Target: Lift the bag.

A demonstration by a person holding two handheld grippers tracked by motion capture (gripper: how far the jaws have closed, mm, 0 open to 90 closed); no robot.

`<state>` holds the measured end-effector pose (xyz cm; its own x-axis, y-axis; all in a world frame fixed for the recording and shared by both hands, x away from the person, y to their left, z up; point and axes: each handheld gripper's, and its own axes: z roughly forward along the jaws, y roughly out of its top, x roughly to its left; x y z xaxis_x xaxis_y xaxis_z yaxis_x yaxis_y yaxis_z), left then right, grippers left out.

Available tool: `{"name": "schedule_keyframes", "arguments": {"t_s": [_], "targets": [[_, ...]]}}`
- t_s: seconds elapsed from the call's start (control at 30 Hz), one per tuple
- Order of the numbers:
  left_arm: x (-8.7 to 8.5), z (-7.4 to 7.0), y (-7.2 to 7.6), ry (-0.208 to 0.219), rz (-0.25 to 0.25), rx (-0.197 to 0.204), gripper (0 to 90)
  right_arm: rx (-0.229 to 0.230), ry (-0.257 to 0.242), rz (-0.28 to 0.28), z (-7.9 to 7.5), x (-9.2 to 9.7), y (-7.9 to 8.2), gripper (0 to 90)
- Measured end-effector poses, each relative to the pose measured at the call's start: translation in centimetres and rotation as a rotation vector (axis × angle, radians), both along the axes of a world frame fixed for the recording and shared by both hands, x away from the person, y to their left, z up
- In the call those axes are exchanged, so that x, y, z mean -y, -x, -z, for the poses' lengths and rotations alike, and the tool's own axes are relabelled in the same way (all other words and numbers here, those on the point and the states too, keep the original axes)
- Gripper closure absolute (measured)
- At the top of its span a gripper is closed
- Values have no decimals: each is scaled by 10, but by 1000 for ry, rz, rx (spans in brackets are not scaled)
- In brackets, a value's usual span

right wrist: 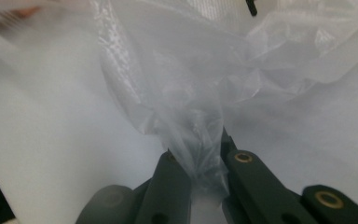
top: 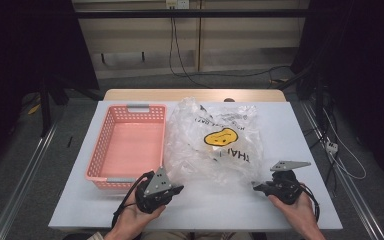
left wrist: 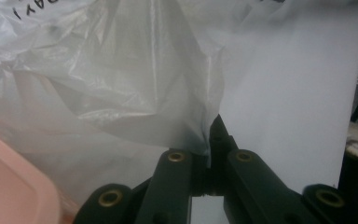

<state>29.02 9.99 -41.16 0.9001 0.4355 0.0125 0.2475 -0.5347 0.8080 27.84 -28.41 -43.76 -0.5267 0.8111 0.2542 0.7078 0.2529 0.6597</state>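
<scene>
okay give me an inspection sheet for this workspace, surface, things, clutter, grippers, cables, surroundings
Surface: white table top, wooden strip along its far edge.
Job's things: crumpled clear plastic bag with a yellow print, lying mid-table; empty pink basket beside it, to its left.
Clutter: nothing seen.
Grippers: left gripper shut on the plastic bag's near left corner; right gripper shut on a bunched near right corner.
Cables: a black cable trails from each gripper; more run over the floor and down the far wall.
Surroundings: grey floor, metal rails on both sides, dark curtains.
</scene>
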Motion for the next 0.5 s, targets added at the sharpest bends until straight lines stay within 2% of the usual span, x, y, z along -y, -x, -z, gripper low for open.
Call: {"name": "schedule_keyframes", "arguments": {"t_s": [0.1,0.5], "targets": [[-4,-10,-4,28,-4,18,900,33,-34,0,-9,3,-2,900],[-14,-50,-24,127,-31,86,900,165,-113,-10,-52,10,-17,900]]}}
